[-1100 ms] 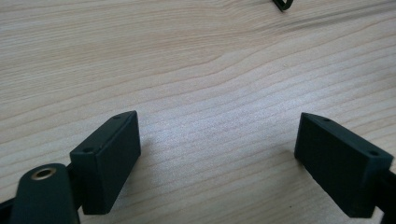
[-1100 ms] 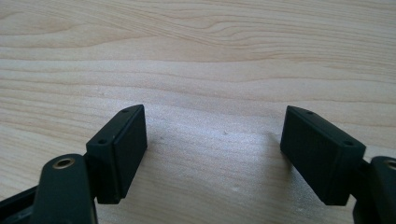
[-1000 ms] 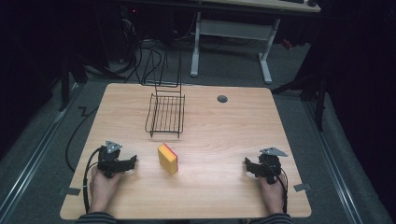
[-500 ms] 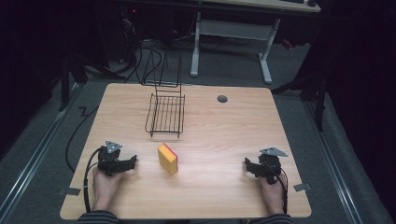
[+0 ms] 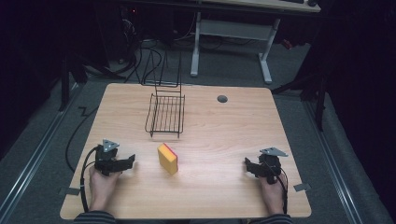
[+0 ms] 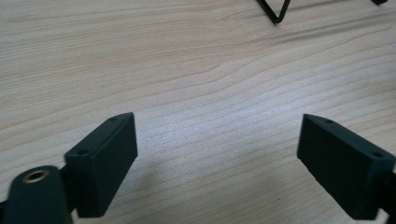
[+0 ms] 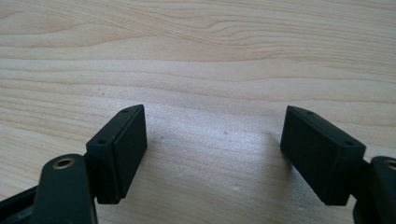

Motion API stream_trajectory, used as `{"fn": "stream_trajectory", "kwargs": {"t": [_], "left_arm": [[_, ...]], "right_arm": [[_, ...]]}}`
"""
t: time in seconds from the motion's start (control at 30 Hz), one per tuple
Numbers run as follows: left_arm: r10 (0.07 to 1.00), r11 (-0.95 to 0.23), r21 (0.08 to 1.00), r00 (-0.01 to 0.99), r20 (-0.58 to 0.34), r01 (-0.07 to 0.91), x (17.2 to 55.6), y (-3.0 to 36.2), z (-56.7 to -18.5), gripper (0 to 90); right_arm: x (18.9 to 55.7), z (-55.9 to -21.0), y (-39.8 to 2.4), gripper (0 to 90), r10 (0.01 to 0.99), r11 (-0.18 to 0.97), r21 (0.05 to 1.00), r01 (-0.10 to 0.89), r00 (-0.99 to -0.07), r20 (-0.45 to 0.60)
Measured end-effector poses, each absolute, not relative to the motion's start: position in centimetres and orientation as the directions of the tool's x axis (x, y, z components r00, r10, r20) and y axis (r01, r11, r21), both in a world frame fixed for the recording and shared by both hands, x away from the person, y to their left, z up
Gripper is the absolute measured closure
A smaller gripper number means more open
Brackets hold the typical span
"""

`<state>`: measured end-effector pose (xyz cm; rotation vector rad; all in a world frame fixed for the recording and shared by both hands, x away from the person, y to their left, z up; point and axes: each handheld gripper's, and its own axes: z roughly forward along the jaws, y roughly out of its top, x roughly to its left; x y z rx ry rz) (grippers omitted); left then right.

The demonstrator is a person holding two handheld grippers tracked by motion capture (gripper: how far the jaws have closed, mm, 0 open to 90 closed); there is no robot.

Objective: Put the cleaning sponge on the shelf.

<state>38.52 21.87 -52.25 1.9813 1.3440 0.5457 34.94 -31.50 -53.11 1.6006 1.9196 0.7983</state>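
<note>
A yellow sponge with a red edge point(image 5: 167, 158) stands on the wooden table point(image 5: 219, 135) near its front middle. Behind it sits a black wire rack point(image 5: 165, 113). My left gripper point(image 5: 130, 161) rests on the table left of the sponge, open, jaws pointing right toward it with a gap between. In the left gripper view my gripper point(image 6: 217, 149) has only bare wood between its jaws, and a corner of the wire rack point(image 6: 275, 11) shows at the top. My right gripper point(image 5: 247, 165) lies at the front right, open; in the right gripper view it point(image 7: 212, 144) holds nothing.
A small grey grommet hole point(image 5: 222, 99) sits at the table's back right. Beyond the far edge are cables and a desk frame point(image 5: 233, 32) on the floor. Bits of tape point(image 5: 301, 187) mark the front corners.
</note>
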Motion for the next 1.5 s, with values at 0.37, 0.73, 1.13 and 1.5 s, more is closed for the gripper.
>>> {"fn": "stream_trajectory", "kwargs": {"t": [0.37,0.73,1.13,1.5], "left_arm": [[0.911,-0.252,0.76,0.412,-0.023,0.599,38.0,21.7,-50.4,11.1],[0.889,-0.268,0.782,0.458,-0.024,0.562,37.2,21.4,-48.7,10.7],[0.853,-0.294,0.789,0.52,-0.038,0.54,36.2,20.6,-47.9,5.7],[0.805,-0.326,0.785,0.59,-0.062,0.527,35.3,19.3,-48.0,2.1]], "right_arm": [[34.9,-53.1,-31.5,23.1,0.985,0.132,0.718,0.683,-0.174,-0.015],[34.9,-53.1,-31.5,23.1,0.985,0.132,0.718,0.683,-0.174,-0.015],[34.9,-53.1,-31.5,23.0,0.985,0.132,0.718,0.683,-0.174,-0.015],[34.9,-53.1,-31.5,23.1,0.985,0.132,0.718,0.683,-0.174,-0.016]]}}
